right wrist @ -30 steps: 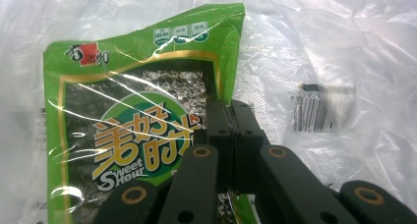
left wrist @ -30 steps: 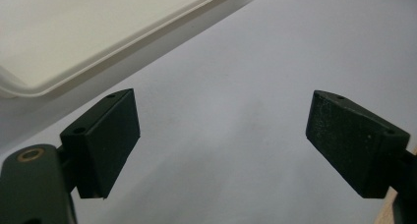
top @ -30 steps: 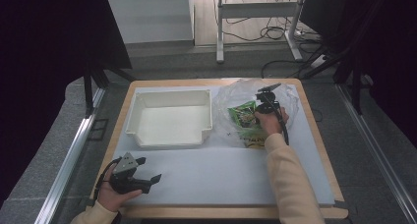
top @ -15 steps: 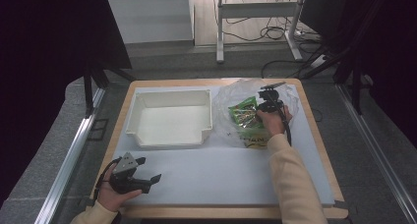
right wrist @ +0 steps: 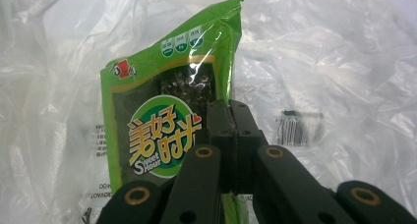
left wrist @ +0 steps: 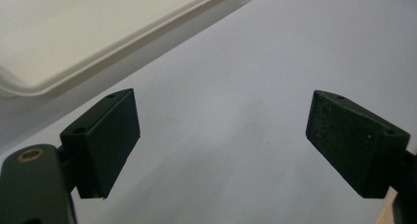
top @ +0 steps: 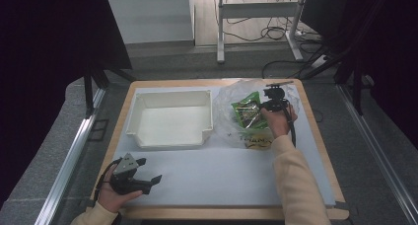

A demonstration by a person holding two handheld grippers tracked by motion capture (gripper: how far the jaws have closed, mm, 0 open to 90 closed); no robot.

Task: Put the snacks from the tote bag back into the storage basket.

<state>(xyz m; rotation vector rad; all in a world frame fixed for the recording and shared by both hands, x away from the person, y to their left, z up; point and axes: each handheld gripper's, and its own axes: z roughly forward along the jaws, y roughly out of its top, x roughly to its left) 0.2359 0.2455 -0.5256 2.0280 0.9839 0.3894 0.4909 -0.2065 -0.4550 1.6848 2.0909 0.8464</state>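
A shallow white plastic tray (top: 170, 120) sits on the wooden table with its pale mat (top: 222, 178), in the far left part, its far wall close to the far edge. Just to its right, toward the far right corner, lies a crumpled clear plastic bag (top: 236, 94), and a green foil snack packet (top: 246, 114) rests on it. The right gripper (top: 274, 99) is over the packet's right side. The left gripper (top: 148, 178) lies near the near left corner, in front of the tray and apart from it.
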